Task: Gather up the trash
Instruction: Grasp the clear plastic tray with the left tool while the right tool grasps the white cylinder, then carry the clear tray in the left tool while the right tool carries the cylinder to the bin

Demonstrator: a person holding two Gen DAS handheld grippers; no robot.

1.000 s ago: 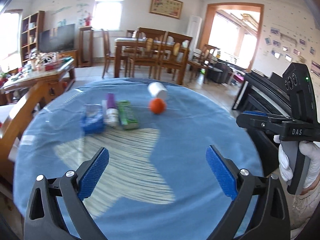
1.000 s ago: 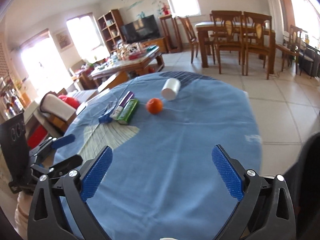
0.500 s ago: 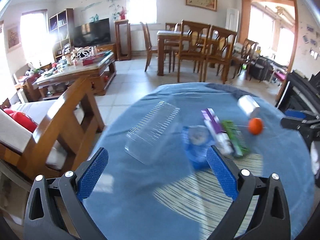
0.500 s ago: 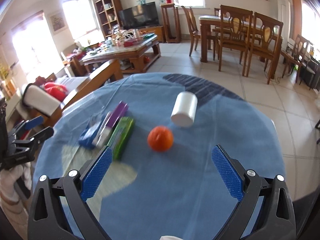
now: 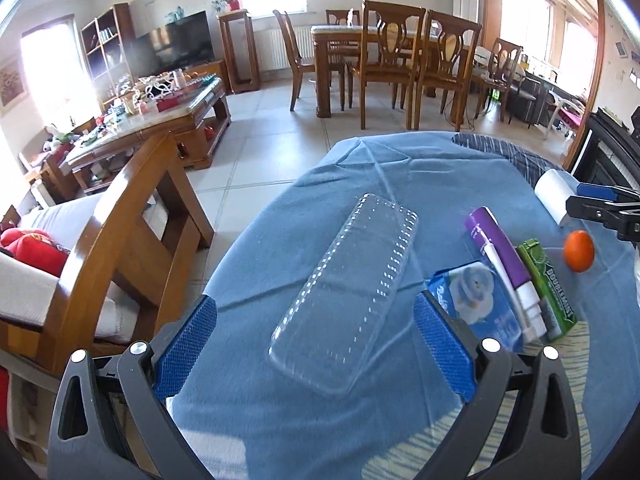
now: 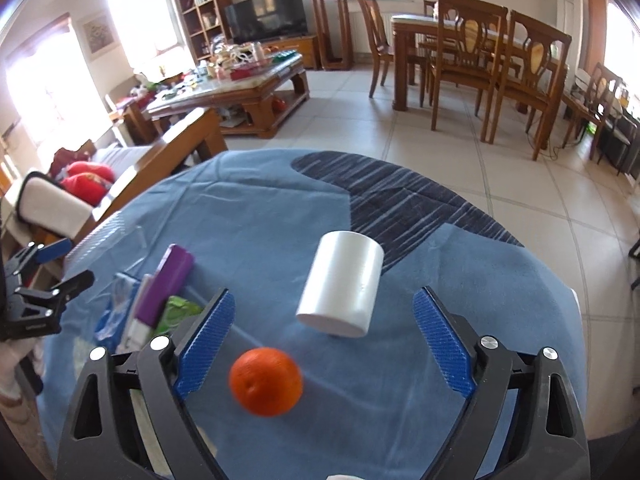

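A clear plastic clamshell box (image 5: 352,296) lies on the blue tablecloth (image 5: 360,168), its near end between the fingers of my open left gripper (image 5: 316,340), untouched. To its right lie a blue tissue pack (image 5: 476,300), a purple tube (image 5: 500,260) and a green gum box (image 5: 548,288). My right gripper (image 6: 324,344) hangs over a white cup (image 6: 344,284) lying on its side and an orange (image 6: 266,382). Its jaws are closing, with the orange and the cup's near end between them; neither pad presses on anything.
A wooden bench with white and red cushions (image 5: 132,232) stands left of the round table. Beyond are a cluttered coffee table (image 6: 240,84), dining table and chairs (image 6: 480,60), and tiled floor. The right gripper's tip (image 5: 600,208) shows at the right edge of the left wrist view.
Both grippers have swung forward and lower over the table. The clamshell box now fills the left view's middle. The cup and orange are closer in the right view, whose jaws have narrowed.
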